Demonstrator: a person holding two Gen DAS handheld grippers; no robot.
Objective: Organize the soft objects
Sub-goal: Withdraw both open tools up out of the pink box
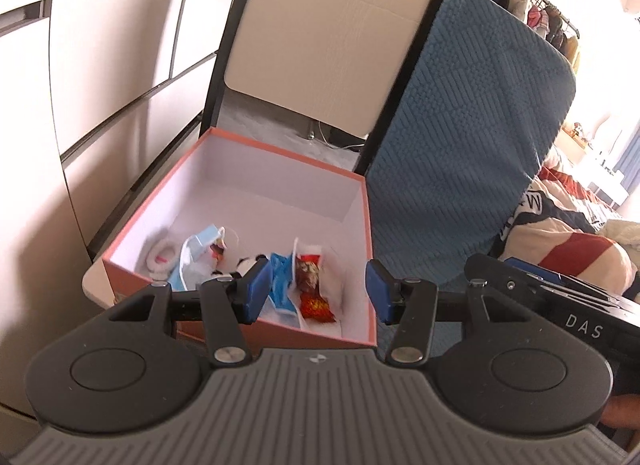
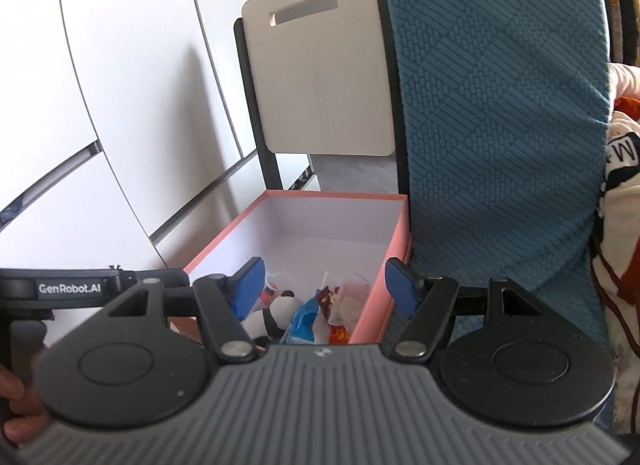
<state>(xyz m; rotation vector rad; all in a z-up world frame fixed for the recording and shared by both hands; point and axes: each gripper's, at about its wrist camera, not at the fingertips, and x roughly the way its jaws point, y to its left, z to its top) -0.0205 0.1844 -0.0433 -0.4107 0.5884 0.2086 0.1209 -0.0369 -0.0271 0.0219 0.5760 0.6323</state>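
Box [image 1: 240, 201]: pink outside, white inside, lid off; stands on a chair seat, just left of the blue towel.
Soft things: gathered at the near end of the box; the far end of its floor is bare.
Face masks [image 1: 192, 249]: light blue, crumpled, near the left wall of the box.
Fluffy white item [image 1: 162, 259]: in the near left corner of the box, beside the masks; what it is cannot be told.
Panda toy [image 2: 280, 307]: black and white, lies near the middle of the heap in the box.
Blue packet [image 1: 282, 281]: just right of the panda toy.
Red packet [image 1: 312, 285]: right of the blue packet, on white wrapping.
Left gripper [image 1: 318, 291]: above the near rim of the box; blue fingers apart, nothing between them.
Right gripper [image 2: 324, 289]: above the near right corner of the box; fingers spread, grasping nothing.
Blue towel [image 2: 500, 105]: textured, draped over a chair back right of the box.
White board [image 1: 332, 45]: with a slot handle, upright behind the box.
Striped bedding [image 1: 560, 233]: right of the towel.
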